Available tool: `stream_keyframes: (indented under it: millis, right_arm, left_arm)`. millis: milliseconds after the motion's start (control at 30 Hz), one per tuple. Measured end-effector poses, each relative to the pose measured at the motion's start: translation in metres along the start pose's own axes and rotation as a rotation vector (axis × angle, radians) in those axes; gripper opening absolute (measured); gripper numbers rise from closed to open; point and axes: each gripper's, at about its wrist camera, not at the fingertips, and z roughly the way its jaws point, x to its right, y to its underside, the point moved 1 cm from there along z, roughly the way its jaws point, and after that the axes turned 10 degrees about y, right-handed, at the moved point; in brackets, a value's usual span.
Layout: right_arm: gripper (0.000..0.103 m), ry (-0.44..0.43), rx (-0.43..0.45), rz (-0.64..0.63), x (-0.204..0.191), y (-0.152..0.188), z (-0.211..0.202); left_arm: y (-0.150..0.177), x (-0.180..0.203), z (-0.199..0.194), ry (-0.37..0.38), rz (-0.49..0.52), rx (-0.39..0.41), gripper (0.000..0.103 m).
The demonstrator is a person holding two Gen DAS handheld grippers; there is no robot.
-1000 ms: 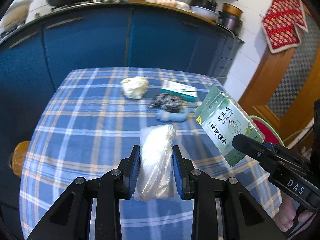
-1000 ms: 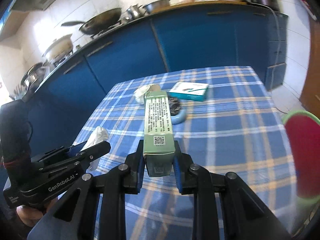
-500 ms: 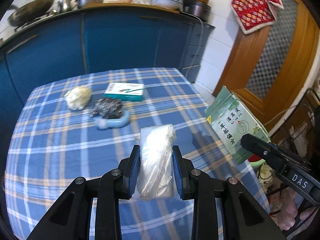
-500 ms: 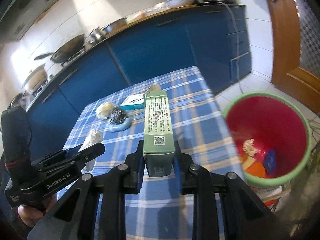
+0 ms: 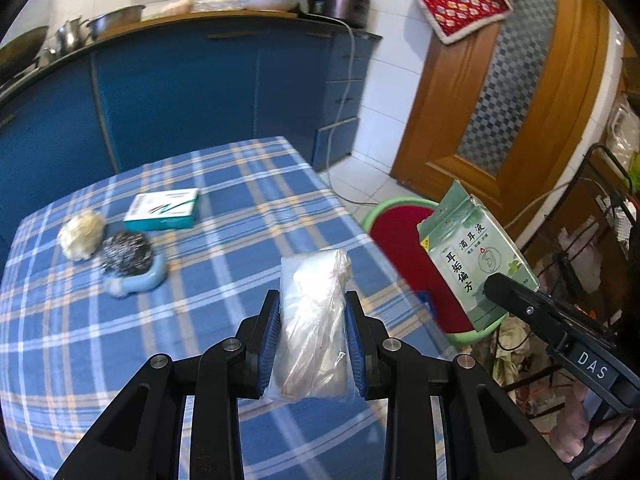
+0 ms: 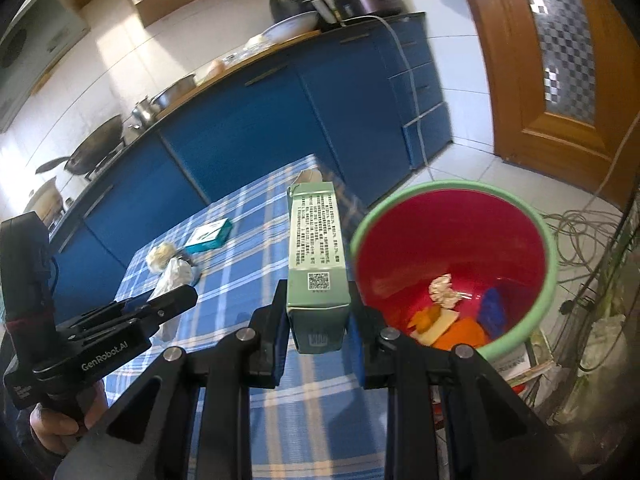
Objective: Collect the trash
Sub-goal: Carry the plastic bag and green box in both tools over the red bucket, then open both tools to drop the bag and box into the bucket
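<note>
My left gripper point(image 5: 313, 320) is shut on a crumpled clear plastic bag point(image 5: 314, 320) above the blue plaid tablecloth point(image 5: 224, 280). My right gripper point(image 6: 318, 320) is shut on a green carton point(image 6: 316, 256) with a QR code, held near the table's right edge. Beside it on the floor stands a red bin with a green rim point(image 6: 452, 264), with scraps of trash at its bottom. In the left wrist view the carton point(image 5: 474, 264) hangs in front of the bin point(image 5: 412, 248). On the table lie a white crumpled wad point(image 5: 82, 234), a steel scourer in a blue holder point(image 5: 130, 262) and a teal box point(image 5: 164, 210).
Blue kitchen cabinets point(image 5: 200, 92) with pots on the counter stand behind the table. A wooden door point(image 5: 508, 92) is at the right. Cables point(image 6: 576, 232) lie on the tiled floor behind the bin, and a wire rack point(image 5: 592, 240) with clutter stands next to it.
Both grippers have swung to the right with their loads, from over the middle of the table to its right edge. The red bin has come fully into view.
</note>
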Motion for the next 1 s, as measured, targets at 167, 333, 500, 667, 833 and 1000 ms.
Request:
stream_keyframes:
  millis: [167, 333, 500, 667, 833, 1000]
  right_arm:
    - [0.028, 0.032, 0.001, 0.043, 0.022, -0.001, 0.001]
    - [0.028, 0.055, 0.002, 0.074, 0.039, -0.001, 0.004]
    - [0.029, 0.071, 0.002, 0.103, 0.053, -0.002, 0.007]
    - [0.029, 0.096, 0.006, 0.121, 0.064, -0.002, 0.009]
    - [0.029, 0.126, -0.006, 0.144, 0.079, 0.001, 0.018]
    - [0.029, 0.161, -0.017, 0.171, 0.095, 0.002, 0.026]
  left_arm:
    - [-0.007, 0.017, 0.017, 0.025, 0.037, -0.022, 0.032]
    - [-0.012, 0.034, 0.034, 0.051, 0.067, -0.040, 0.032]
    - [-0.014, 0.047, 0.053, 0.067, 0.096, -0.071, 0.032]
    - [-0.016, 0.060, 0.069, 0.089, 0.114, -0.086, 0.032]
    - [-0.016, 0.069, 0.086, 0.099, 0.123, -0.108, 0.032]
    - [-0.013, 0.076, 0.097, 0.101, 0.134, -0.127, 0.032]
